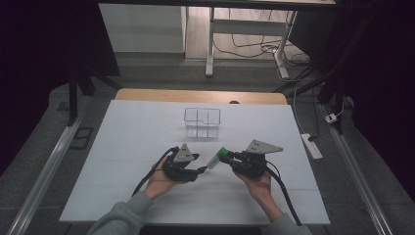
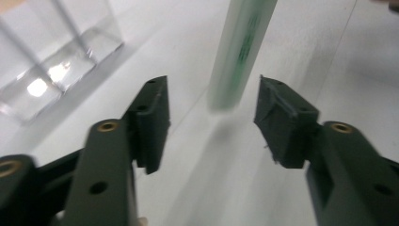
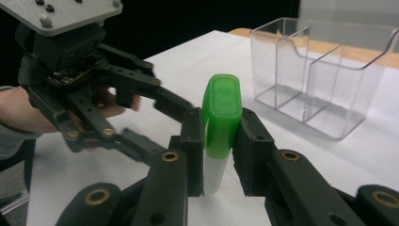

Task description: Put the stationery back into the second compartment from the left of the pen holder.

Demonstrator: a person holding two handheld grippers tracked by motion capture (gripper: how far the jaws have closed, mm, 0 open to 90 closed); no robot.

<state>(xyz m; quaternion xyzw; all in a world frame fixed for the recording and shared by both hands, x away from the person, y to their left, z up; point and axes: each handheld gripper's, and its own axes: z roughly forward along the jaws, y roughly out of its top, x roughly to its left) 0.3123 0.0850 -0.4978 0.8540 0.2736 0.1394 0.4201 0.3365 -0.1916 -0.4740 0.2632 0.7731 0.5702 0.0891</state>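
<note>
Right hand-held gripper (image 3: 220,155) is clamped on a white tube with a green cap (image 3: 222,120), jaws pinching it at the cap end, the body angling down toward the left. Left hand-held gripper (image 2: 211,113) sits with its jaws spread wide, and the tube's white end hangs right in the gap between them, touching neither jaw as far as I can see. Both are held low over the white desk (image 1: 122,147), near its front edge. Beyond them stands a clear divided organizer (image 1: 202,123), apparently empty. This looks like a handover: the left needs to ease forward and close squarely on the tube before the right lets go.
</note>
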